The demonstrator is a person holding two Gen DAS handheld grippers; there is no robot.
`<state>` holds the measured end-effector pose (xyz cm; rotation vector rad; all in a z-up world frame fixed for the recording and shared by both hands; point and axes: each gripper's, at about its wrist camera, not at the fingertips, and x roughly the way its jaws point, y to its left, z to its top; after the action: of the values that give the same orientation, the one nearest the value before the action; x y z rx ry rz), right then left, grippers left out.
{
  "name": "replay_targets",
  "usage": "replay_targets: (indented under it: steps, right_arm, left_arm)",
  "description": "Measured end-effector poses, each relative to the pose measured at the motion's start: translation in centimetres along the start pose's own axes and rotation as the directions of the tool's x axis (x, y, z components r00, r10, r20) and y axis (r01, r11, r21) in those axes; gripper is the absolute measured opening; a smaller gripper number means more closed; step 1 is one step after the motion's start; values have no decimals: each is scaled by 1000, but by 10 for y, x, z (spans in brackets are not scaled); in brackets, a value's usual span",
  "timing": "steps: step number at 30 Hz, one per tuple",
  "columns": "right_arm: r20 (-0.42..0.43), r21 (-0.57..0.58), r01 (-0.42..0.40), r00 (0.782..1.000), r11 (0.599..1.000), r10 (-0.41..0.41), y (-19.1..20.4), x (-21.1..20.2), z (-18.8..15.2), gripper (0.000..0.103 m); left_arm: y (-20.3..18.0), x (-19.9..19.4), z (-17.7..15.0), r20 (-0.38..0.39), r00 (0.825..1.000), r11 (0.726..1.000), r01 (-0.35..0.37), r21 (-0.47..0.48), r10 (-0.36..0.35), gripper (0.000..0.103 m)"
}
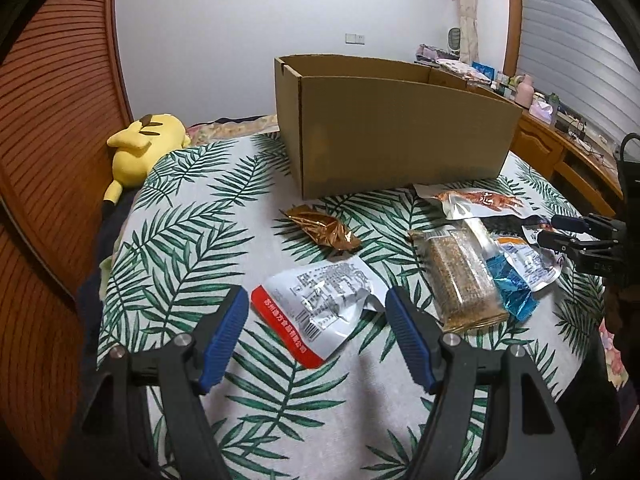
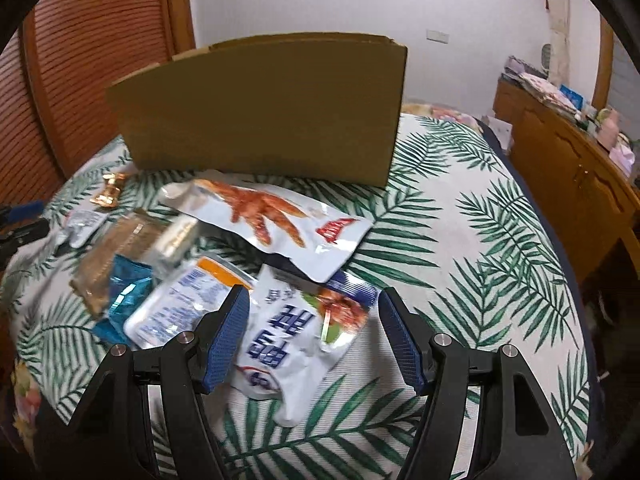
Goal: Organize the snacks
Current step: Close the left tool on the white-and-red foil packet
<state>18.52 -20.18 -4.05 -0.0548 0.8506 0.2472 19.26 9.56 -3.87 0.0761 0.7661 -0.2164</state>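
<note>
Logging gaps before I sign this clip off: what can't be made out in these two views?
- Cardboard box interior: hidden by its near wall in the right wrist view; only partly seen in the left.
- Blue-lettered packet: motion blur, lettering unreadable, right view.
- Red-edged packet: print too small, left view.
- Desk clutter: too small.

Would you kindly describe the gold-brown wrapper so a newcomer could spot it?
Start at the cardboard box on the leaf-print cloth. Just before its near left corner lies the gold-brown wrapper, alone. Unlike the white pouches nearby, it is crinkled, shiny and metallic.
</note>
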Motion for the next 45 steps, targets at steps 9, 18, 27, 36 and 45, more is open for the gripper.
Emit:
replay_targets:
  steps: [9, 18, 27, 36, 45]
  right_arm:
    - [-2, 51, -49, 999, 998, 49, -8, 4, -6, 74]
    - [4, 49, -66, 998, 997, 65, -9, 6, -7, 75]
    - [11, 53, -69, 998, 996, 69, -10, 6, -8, 75]
    - [12, 54, -70, 997, 996, 70, -9, 5, -8, 75]
    - [13, 49, -75, 997, 996, 74, -8, 5, -8, 75]
  left_arm:
    - [-4, 14, 7, -28, 1000, 999, -13, 51, 14, 72]
    - [-9, 33, 18, -122, 992, 983, 43, 179, -21, 72]
    - [-14, 48, 15, -259, 964, 947, 142, 288, -66, 72]
    - [-24, 40, 33, -207, 978, 931, 83, 355, -8, 72]
    - [-7, 42, 60, -150, 989, 967, 34, 251, 4, 72]
